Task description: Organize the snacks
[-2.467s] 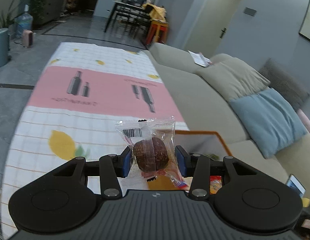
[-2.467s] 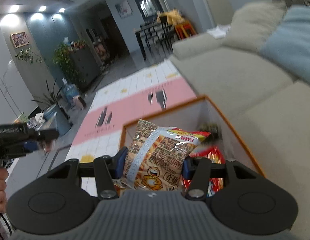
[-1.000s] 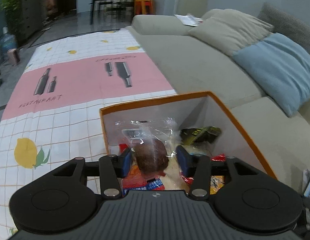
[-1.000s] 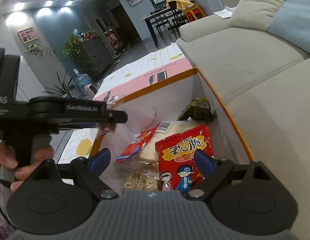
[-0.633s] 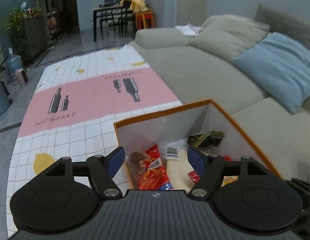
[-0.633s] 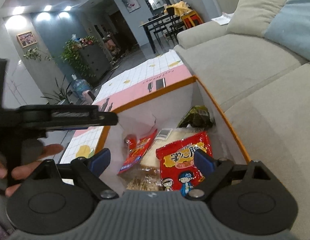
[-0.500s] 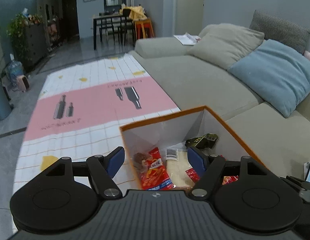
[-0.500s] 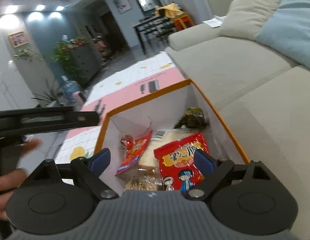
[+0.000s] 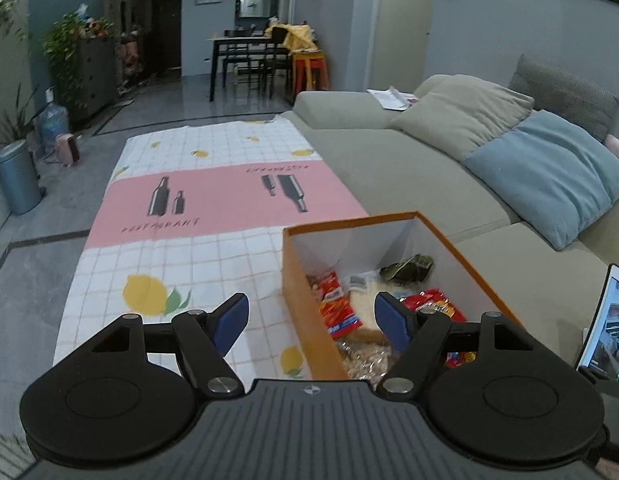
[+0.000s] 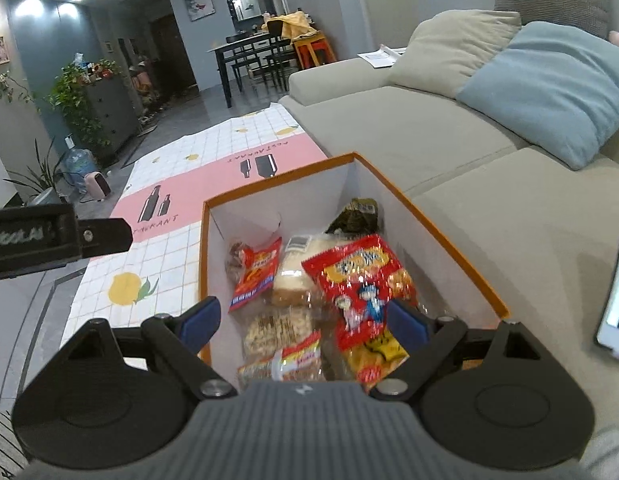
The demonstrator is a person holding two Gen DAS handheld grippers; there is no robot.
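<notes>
- Left wrist view: the left gripper [image 9: 311, 320] has its fingers wide apart with nothing between them, above the near left wall of the box [image 9: 309, 284].
- The box sits on the patterned cloth [image 9: 197, 200], tight against the sofa [image 9: 409, 168]; its near end is cut off behind the gripper body.
- Snack packets [image 9: 337, 308] lie inside, partly hidden by the right finger; their labels are too small to read.
- A tablet [image 9: 605, 320] is cropped at the right edge.
- The cloth left of the box is open.
- Right wrist view: the right gripper [image 10: 303, 322] has its fingers spread and empty over the box [image 10: 207, 240].
- A red packet [image 10: 361, 276] tops the pile, blurred; lower packets are hidden by the gripper body.
- The other tool [image 10: 49, 236] juts in from the left, cut off.
</notes>
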